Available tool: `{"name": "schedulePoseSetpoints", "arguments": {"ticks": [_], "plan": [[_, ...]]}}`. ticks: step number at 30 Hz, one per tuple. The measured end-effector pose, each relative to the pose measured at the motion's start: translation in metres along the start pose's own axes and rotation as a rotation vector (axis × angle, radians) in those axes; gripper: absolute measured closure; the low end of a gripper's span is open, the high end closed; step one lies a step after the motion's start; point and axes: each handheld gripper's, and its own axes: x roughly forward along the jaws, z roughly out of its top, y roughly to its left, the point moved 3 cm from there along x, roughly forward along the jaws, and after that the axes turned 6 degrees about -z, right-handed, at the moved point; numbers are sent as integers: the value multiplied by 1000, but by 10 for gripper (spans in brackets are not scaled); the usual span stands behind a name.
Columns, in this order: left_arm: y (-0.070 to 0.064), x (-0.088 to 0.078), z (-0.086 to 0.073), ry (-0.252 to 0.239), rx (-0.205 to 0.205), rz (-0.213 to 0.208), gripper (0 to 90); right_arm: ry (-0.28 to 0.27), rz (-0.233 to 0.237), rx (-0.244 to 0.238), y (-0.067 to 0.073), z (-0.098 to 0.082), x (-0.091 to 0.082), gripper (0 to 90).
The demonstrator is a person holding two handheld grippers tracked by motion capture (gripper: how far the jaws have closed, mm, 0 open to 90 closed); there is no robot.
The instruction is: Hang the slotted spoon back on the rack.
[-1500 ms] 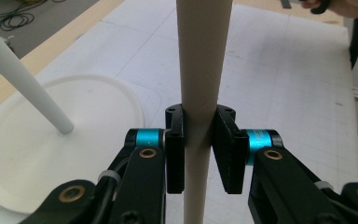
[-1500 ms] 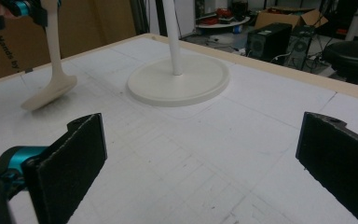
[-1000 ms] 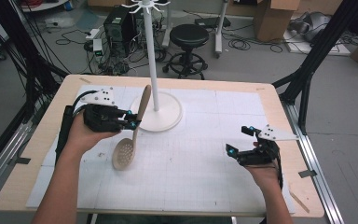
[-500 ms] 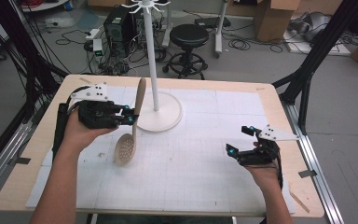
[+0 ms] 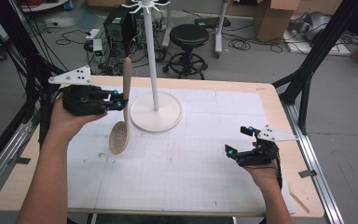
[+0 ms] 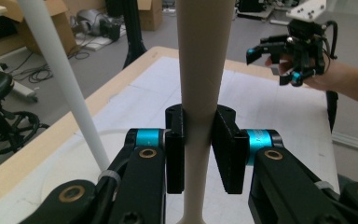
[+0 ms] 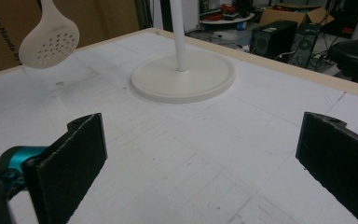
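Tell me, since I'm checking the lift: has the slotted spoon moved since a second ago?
Yes. The slotted spoon, clamped in the left gripper, has risen and swung more upright: its handle tip now stands above the table's far edge, beside the stand's pole.

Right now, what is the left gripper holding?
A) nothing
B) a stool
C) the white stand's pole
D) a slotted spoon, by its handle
D: the left gripper has its pads clamped on the spoon handle, with the perforated bowl hanging clear of the table beside the stand.
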Motion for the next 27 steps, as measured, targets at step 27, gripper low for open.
{"name": "schedulePoseSetpoints", "arguments": {"ticks": [27], "plan": [[48,-11,56,29,-32,161,754,-7,-1,11,-2,-1,-2,7]]}}
